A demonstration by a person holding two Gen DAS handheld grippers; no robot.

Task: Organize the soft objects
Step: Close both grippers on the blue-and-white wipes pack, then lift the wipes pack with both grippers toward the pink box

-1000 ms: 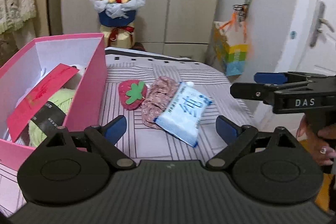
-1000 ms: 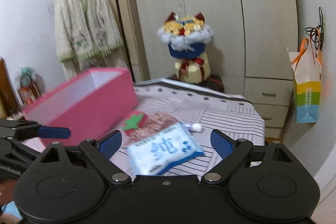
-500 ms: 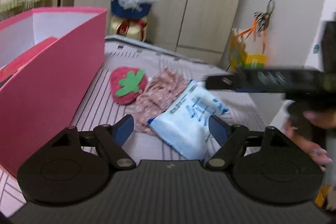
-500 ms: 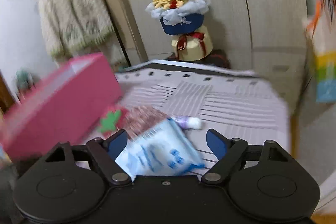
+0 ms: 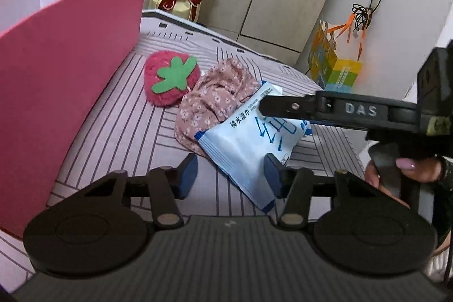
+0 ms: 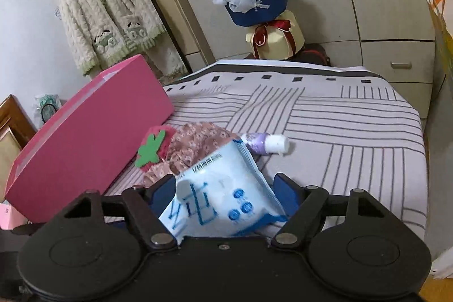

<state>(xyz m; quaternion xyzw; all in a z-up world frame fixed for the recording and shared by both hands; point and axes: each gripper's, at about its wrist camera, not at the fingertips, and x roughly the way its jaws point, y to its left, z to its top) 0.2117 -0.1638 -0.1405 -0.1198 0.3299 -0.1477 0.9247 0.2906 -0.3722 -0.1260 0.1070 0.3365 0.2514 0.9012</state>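
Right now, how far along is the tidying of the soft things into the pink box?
Barely started. The pink box hides its inside. Both grippers, left and right, are closing around the wipes pack, neither clamped yet. The strawberry plush and floral cloth remain on the bed.

Left gripper point(image 5: 230, 174) sat at lower centre of its own view, pointing downward, jaws closing. Right gripper point(image 6: 226, 188) at lower centre of its view, jaws also closing; it entered the left view from the right edge, gripped by a hand point(image 5: 402, 174) at lower right.
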